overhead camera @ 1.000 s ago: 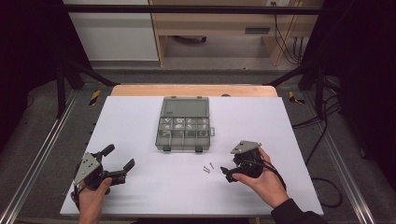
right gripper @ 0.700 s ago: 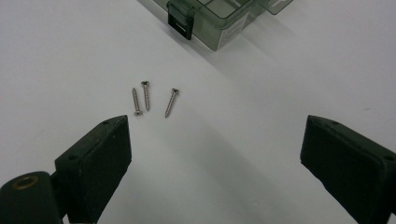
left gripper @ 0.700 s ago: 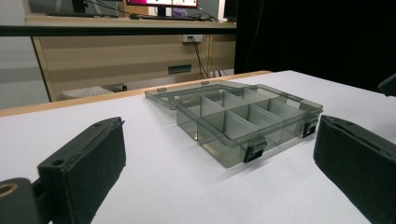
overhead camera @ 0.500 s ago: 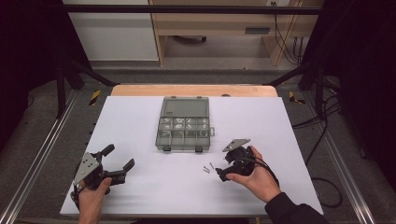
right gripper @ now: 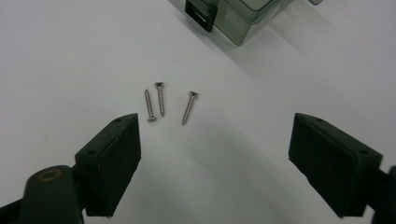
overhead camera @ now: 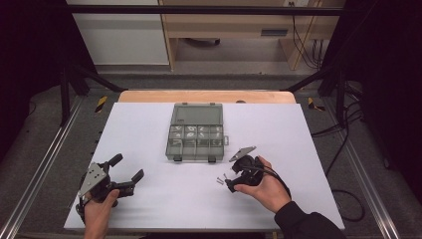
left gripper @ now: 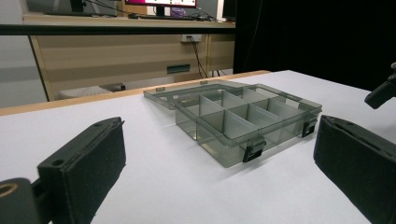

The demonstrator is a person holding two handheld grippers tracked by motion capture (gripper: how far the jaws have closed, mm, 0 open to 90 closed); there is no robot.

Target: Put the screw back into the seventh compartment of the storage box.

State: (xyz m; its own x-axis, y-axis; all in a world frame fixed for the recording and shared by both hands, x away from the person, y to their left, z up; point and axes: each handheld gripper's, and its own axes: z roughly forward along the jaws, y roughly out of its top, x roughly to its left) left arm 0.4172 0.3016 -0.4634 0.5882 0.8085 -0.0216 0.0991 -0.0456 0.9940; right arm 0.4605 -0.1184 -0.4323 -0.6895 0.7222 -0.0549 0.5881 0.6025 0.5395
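Note:
Three small silver screws (right gripper: 161, 99) lie loose on the white table (overhead camera: 149, 129), just in front of the box; from above they show as tiny specks (overhead camera: 220, 179). My right gripper (right gripper: 215, 140) hovers low over them, open, its jaws having just been closing a little with nothing between the pads; the screws lie slightly ahead of the tips. From above, the right gripper (overhead camera: 230, 178) points left at the screws. A clear grey compartment box (overhead camera: 195, 138) stands with its lid laid back at the table's middle. My left gripper (overhead camera: 128, 167) rests open at the front left, facing the box (left gripper: 243, 121).
The box's black latches (left gripper: 252, 151) face the near side, and one latch (right gripper: 201, 14) sits just beyond the screws. A wooden strip (overhead camera: 206, 96) edges the table's far side. Metal rails (overhead camera: 40, 169) run along both sides, with cables (overhead camera: 343, 149) on the floor at right.
My right hand has slid left toward the screws and dipped slightly, its jaws a bit narrower. The left hand and the box have stayed put.

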